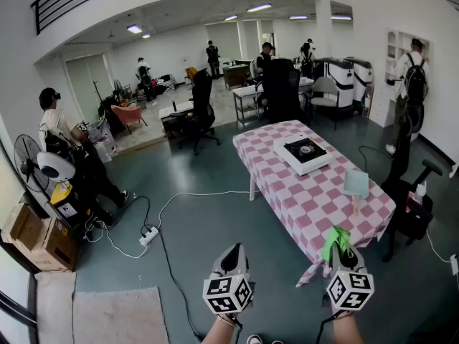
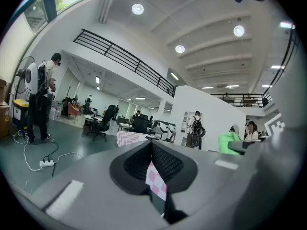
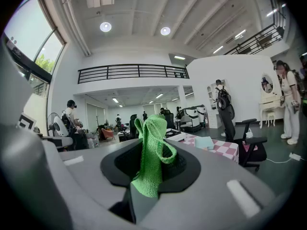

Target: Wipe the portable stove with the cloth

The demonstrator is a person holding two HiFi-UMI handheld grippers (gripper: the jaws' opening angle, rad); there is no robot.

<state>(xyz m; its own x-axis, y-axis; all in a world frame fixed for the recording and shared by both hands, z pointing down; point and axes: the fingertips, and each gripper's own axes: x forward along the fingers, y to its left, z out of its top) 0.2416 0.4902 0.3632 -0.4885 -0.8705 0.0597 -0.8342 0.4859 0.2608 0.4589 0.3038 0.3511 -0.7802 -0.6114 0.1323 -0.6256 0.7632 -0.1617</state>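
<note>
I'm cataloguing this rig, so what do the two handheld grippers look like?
The left gripper and right gripper match: grey bodies tapering to black jaws with mesh-textured pads. Each carries a white cube printed with black square markers at its rear end. No sleeves are visible.

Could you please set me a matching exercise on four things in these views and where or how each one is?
1. cloth
2. portable stove
3. left gripper
4. fan

A. on the checked table
B. shut, with nothing between its jaws
C. standing at the far left of the head view
D. pinched in the right gripper

Pairs: 1-D, 2-A, 3-B, 4-C
</note>
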